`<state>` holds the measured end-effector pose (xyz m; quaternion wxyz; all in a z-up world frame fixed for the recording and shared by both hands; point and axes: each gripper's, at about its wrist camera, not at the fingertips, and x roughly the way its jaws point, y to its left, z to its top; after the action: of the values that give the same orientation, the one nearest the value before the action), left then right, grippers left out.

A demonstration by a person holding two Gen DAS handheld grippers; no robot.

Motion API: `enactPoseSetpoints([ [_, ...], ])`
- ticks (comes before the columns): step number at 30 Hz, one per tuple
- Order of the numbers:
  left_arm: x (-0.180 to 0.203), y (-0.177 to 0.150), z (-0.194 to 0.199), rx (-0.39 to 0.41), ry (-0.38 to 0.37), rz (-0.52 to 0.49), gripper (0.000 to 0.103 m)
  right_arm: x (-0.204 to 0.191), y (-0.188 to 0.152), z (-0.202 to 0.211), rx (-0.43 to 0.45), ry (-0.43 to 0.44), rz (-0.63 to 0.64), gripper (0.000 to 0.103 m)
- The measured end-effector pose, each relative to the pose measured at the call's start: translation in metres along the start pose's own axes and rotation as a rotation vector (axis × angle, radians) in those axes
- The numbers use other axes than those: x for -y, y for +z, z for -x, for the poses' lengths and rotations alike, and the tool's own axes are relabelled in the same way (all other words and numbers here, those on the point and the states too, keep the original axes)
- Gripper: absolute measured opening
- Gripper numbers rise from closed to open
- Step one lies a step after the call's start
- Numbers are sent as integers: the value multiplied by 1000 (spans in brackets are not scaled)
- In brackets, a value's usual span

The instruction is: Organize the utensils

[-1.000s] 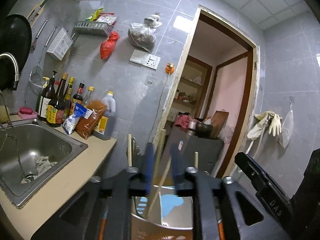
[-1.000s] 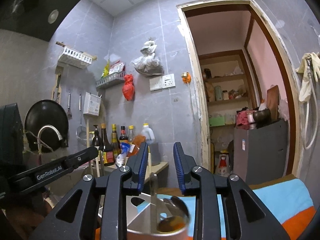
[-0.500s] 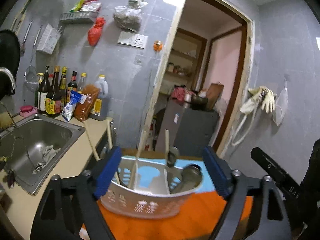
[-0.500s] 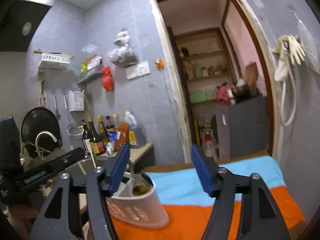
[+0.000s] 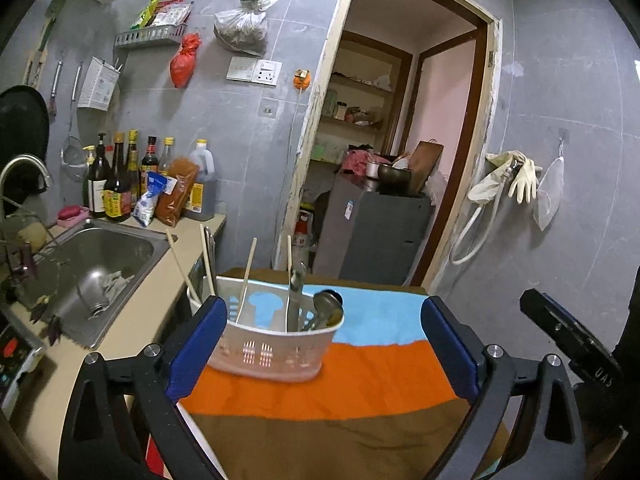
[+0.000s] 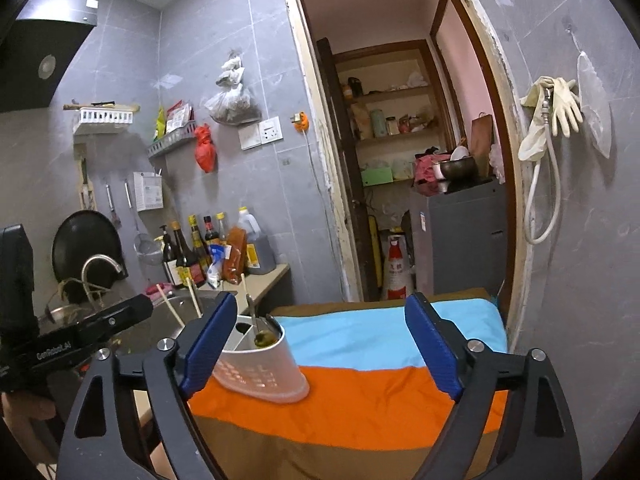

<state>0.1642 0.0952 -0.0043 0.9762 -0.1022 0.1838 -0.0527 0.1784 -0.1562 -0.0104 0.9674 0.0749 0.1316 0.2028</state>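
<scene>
We see the left gripper spread wide, holding nothing; the right gripper is likewise wide apart and empty; the white utensil basket stands on the striped cloth, holding chopsticks and 2 spoons.

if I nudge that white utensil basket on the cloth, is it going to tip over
Possibly. The basket looks like thin, light plastic, and the chopsticks and spoons stand well above its rim, so it seems top-heavy. The striped cloth under it may bunch up instead of letting it slide.
</scene>
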Motion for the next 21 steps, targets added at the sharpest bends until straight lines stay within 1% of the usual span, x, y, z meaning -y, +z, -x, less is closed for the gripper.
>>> enactPoseSetpoints([
  [2,7,-3,9,-11,17,-13,95,2,1,11,-9,-6,6,89],
  [3,11,-5,13,-17,26,-19,95,2,1,15,-13,-8,9,92],
  [4,14,-8,19,-25,38,-24,95,3,1,21,-17,-11,12,98],
  [6,17,-12,28,-30,52,-27,95,4,0,33,-19,-14,14,102],
  [13,26,-34,60,-28,111,-35,95,2,-13,71,-51,-17,39,103],
  [17,29,-46,75,-22,124,-57,95,-2,-24,93,-70,-25,63,103],
  [21,32,-58,89,-25,113,-72,95,-6,-34,109,-84,-31,72,103],
])
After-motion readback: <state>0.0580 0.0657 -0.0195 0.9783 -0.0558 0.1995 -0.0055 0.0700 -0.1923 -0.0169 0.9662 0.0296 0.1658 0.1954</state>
